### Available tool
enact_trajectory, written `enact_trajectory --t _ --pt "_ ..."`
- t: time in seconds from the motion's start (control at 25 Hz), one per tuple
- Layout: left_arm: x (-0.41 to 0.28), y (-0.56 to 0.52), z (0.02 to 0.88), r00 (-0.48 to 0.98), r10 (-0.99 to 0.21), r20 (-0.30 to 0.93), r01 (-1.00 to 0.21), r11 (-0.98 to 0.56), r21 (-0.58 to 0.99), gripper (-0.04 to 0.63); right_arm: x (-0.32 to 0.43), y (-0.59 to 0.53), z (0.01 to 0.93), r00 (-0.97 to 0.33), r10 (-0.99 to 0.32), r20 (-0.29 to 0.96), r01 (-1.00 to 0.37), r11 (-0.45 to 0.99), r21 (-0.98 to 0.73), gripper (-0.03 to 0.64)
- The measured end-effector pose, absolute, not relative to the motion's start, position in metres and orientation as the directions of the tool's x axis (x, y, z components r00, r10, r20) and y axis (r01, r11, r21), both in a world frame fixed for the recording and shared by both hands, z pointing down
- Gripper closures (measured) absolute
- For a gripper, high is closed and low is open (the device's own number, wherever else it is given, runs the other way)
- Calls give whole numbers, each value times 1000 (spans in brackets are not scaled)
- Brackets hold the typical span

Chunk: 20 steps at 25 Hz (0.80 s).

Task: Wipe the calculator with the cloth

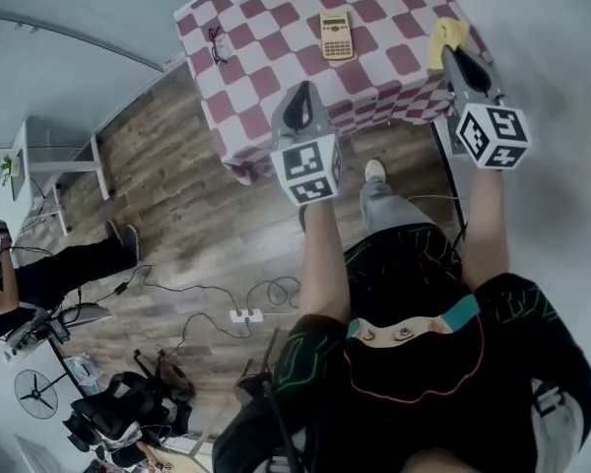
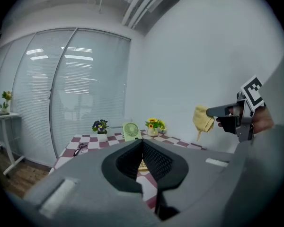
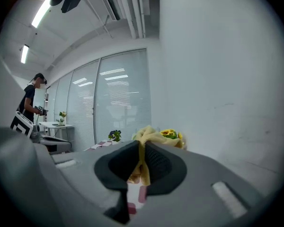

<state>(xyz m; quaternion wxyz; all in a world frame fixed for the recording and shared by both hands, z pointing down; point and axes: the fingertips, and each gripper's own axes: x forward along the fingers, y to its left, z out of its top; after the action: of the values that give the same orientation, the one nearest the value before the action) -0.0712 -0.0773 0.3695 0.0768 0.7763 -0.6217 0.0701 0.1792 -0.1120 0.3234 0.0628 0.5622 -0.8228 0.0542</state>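
- Jaws of left hand-held gripper (image 1: 297,108) together, empty, short of counter (image 1: 261,77).
- Calculator (image 1: 336,35) flat mid-counter, untouched.
- Right hand-held gripper (image 1: 453,55) clamps cloth (image 1: 447,33) over counter's right edge; approach step. Next: cloth left & down onto it.

The soft yellow cloth (image 3: 149,136) looks like limp, crumpled fabric, pinched between the ribbed black pads (image 3: 157,162) of the matt grey plastic right gripper (image 3: 142,148). The left gripper (image 2: 142,143) has the same dull shell (its pads are ribbed too). The tan calculator (image 1: 336,35) looks like hard plastic. It lies on a maroon-and-white checked tablecloth (image 1: 276,57) of draped fabric. The brown plank floor (image 1: 177,205) shows wood grain.
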Motion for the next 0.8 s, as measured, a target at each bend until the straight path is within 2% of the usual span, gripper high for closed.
enact_trajectory --t 0.36,0.8 --pt "-41 -180 365 228 -940 253 -968 -247 -46 584 206 -221 339 -370 -919 137 -928 359 -97 577" --pt "-48 -218 379 194 -946 259 -975 -216 -59 584 200 -276 355 -406 -901 152 -913 392 -114 577"
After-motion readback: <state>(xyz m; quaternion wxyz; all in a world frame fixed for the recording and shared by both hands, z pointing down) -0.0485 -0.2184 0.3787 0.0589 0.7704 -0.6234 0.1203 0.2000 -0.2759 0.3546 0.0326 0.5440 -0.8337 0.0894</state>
